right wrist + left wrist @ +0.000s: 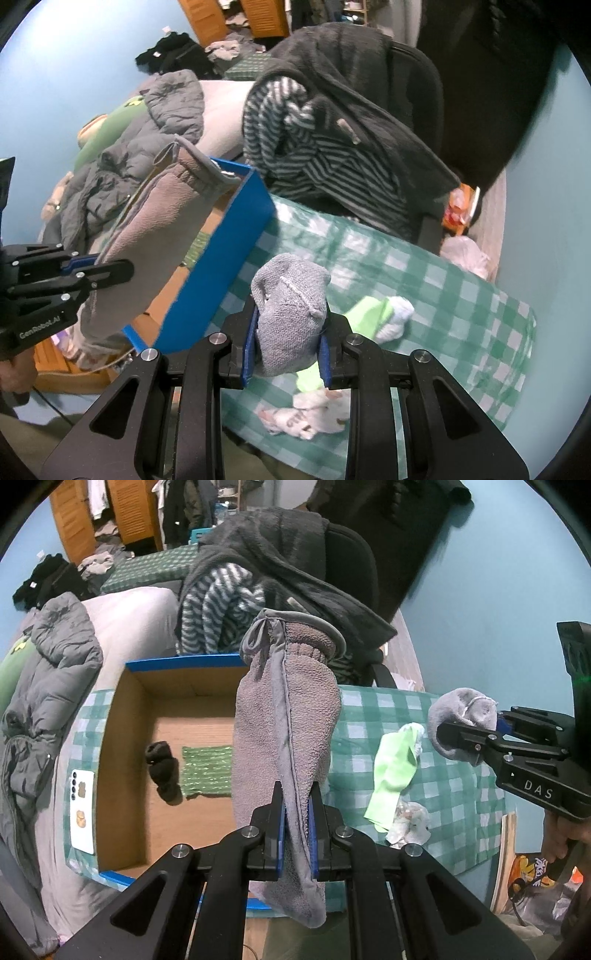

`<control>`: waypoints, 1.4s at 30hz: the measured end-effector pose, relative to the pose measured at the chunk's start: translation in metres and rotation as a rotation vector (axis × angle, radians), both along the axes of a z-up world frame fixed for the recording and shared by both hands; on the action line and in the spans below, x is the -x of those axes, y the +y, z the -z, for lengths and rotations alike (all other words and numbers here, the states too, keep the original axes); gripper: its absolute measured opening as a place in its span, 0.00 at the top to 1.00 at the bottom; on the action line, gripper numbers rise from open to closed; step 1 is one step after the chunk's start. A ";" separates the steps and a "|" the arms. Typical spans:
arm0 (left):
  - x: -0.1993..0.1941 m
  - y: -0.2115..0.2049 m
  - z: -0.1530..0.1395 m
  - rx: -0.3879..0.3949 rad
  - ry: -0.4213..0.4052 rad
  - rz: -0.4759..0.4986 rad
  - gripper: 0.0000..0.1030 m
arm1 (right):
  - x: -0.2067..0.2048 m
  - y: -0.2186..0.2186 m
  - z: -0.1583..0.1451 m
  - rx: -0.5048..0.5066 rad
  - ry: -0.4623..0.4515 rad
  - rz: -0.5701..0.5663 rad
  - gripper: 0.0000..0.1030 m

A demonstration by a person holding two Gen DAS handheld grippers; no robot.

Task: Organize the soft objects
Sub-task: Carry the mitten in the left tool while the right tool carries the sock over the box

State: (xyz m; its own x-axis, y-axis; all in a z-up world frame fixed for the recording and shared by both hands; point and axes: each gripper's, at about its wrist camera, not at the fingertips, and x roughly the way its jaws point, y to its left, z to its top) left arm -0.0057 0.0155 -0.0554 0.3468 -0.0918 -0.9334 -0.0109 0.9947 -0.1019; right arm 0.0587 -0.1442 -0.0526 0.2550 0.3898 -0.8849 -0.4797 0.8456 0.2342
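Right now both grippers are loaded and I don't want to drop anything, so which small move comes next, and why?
Probably lower the left gripper toward the open cardboard box and release there. It is shut on the grey towel, which already hangs over the box, where a black sock and green cloth lie. The right gripper, shut on the grey sock, can follow.

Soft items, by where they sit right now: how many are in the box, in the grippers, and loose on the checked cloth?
In the box: 2, black sock bundle, green cloth
In grippers: 2, grey-brown mitt in left gripper, grey sock in right gripper
On the checked cloth: 2, lime-green sock, white patterned sock
Total: 6
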 end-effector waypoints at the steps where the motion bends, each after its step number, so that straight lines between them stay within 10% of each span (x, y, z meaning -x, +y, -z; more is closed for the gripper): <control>1: 0.001 0.004 0.000 0.000 -0.001 -0.008 0.91 | 0.000 0.005 -0.001 -0.001 -0.003 -0.008 0.75; 42: 0.009 0.137 0.041 0.000 0.069 -0.149 0.91 | -0.020 0.193 0.021 -0.034 0.060 -0.228 0.75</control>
